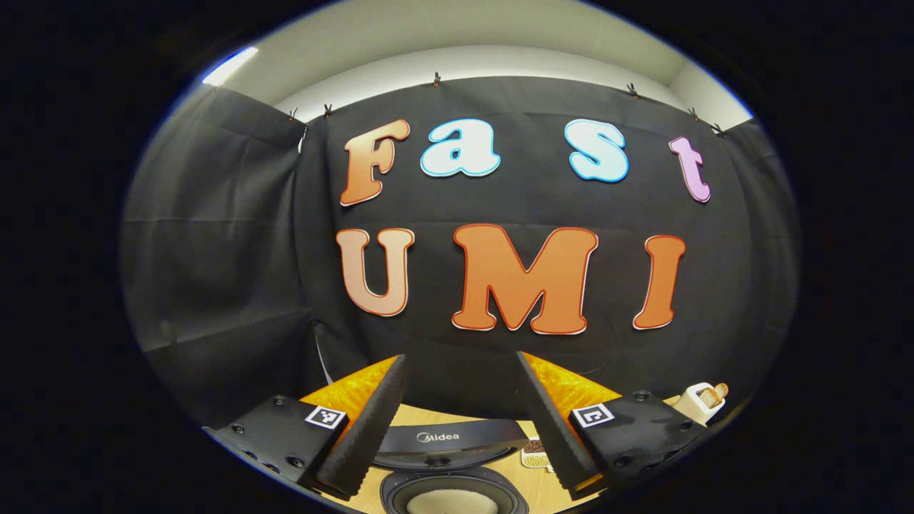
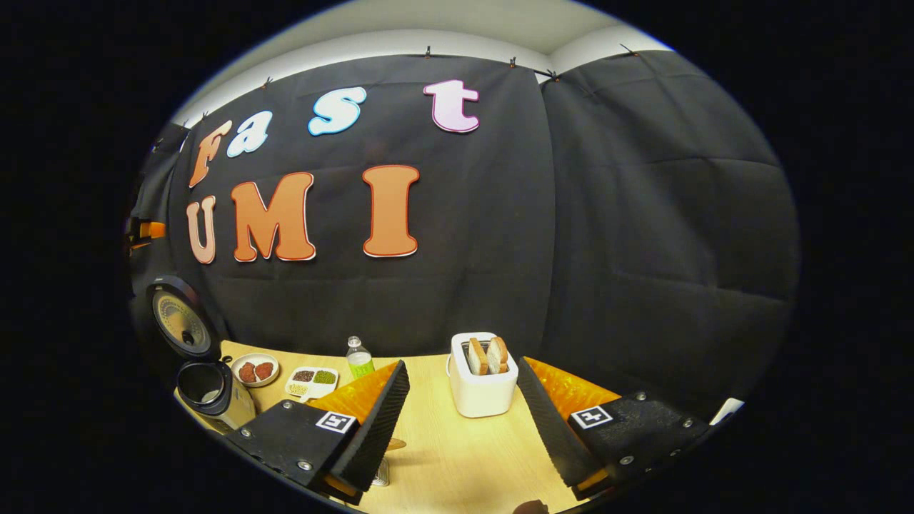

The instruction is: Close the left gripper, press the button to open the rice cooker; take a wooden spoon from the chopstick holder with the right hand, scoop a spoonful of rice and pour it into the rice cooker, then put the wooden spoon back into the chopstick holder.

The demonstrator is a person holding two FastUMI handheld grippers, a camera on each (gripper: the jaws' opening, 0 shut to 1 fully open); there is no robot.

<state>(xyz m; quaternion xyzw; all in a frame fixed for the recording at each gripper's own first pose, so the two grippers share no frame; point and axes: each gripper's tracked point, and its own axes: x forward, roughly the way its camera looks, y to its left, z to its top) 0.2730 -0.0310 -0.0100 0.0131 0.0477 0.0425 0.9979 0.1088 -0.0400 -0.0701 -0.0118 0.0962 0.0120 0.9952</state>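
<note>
- My left claw (image 1: 460,421) hangs just above the rice cooker (image 1: 454,492): the open pot sits directly below and between its fingers, and the raised lid (image 1: 457,439) stands just beyond their tips.
- With the lid up, I judge the button press done, so the left claw has little to do in the next move.
- The left claw's fingers are spread wide apart, holding and touching nothing.
- From my right claw (image 2: 460,421), the rice cooker (image 2: 214,392) lies far off to the left and a little ahead, its lid (image 2: 182,318) tipped up behind the pot.
- Low by the right claw's left finger, something small and wooden (image 2: 395,444) pokes out over the desk (image 2: 457,457); it may be the spoon or the chopstick holder, but too little shows for me to tell, or to read its long axis.
- A divided dish of grains (image 2: 312,380) lies ahead and left of the right claw, between it and the cooker; I judge the rice to scoop is there.
- The right claw is the nearer one to that wooden piece, which fits the task giving it the spoon.
- The right claw's fingers also stand wide apart, empty and clear of the desk.
- A toaster with bread slices (image 2: 483,375) stands straight ahead between the right claw's fingers, something to steer around.
</note>
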